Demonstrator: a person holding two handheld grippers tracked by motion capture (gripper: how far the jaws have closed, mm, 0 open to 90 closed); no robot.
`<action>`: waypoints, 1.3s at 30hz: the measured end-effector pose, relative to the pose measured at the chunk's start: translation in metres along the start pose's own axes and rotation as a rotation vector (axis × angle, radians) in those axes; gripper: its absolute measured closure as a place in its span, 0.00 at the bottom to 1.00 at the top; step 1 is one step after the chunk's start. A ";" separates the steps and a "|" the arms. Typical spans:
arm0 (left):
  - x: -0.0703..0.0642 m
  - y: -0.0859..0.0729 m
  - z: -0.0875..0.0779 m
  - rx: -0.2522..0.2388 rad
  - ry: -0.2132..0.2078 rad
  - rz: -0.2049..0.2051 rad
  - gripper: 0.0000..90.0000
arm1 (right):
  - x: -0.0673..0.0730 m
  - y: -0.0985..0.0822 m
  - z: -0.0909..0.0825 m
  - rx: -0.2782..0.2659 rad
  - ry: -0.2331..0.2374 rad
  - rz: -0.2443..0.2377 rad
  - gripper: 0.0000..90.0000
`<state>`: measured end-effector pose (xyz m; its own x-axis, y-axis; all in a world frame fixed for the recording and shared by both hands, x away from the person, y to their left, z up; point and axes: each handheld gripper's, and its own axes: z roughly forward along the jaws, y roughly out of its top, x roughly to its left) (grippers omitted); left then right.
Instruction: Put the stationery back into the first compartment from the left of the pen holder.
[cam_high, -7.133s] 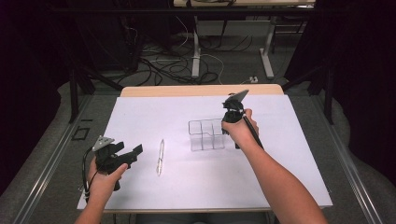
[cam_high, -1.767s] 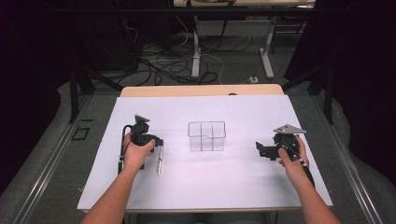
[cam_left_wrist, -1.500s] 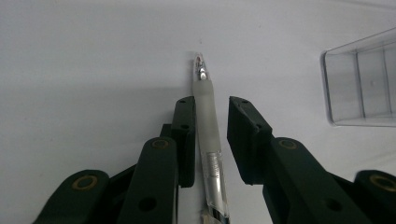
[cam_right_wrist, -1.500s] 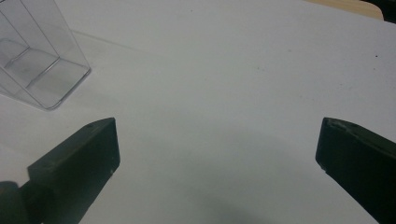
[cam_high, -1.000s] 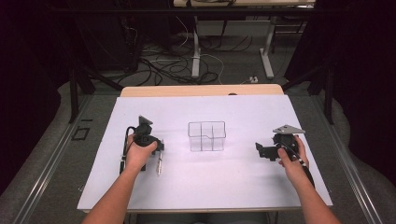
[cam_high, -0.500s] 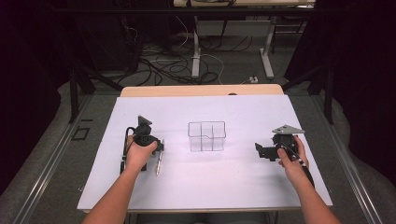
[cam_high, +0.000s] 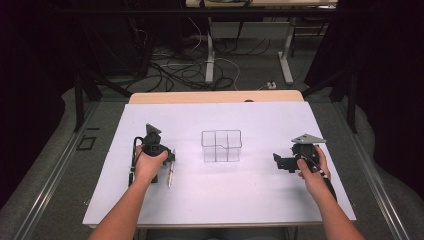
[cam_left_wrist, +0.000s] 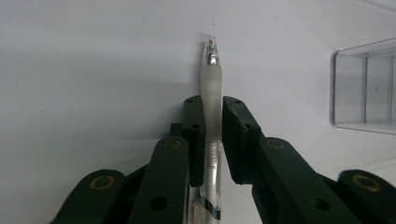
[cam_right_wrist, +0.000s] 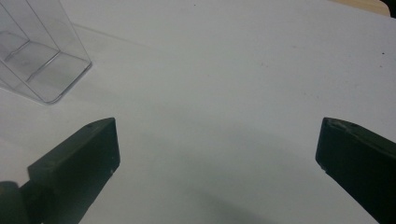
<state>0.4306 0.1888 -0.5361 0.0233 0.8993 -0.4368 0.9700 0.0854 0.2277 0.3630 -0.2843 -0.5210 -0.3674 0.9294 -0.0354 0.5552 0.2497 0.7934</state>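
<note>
Left hand: nearest you on the left side, well to the left of the clear organiser box, your forearm coming up over the white sheet.
Left gripper: your jaws are pinched on the pen, one pad on each side of its frosted grip; in the high view the gripper points down at the sheet, left of the box.
Pen: a clear-barrelled ballpoint with a frosted grip sleeve, clamped between your left jaws. Its tip runs out beyond the pads, with a small red mark inside the clear tip. In the high view the pen lies left of the box, apart from it, its length running toward you and away from you.
Right hand: well to the right of the box, about as near to you as the left hand.
Right gripper: your jaws are spread wide with only bare sheet between them; they point toward the box without reaching it.
Clear organiser box: see-through plastic with inner dividers, standing upright mid-sheet between your two grippers; one corner shows beside the pen, another ahead of the right jaws.
White sheet: it covers the table under the box, except a wooden strip beyond the box.
</note>
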 end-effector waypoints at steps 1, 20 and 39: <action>0.001 0.000 -0.001 0.003 0.003 0.006 0.88 | 0.000 0.000 0.000 0.000 0.000 0.000 0.00; 0.004 -0.001 -0.018 -0.147 -0.101 -0.046 0.89 | 0.000 0.000 0.001 0.001 0.001 0.005 0.00; -0.011 -0.010 -0.036 -0.457 -0.180 0.077 0.89 | 0.001 0.000 0.000 0.002 -0.005 -0.007 0.00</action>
<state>0.4121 0.1939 -0.5023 0.1715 0.8255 -0.5377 0.7593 0.2371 0.6061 0.3627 -0.2838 -0.5208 -0.3674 0.9290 -0.0438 0.5539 0.2564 0.7922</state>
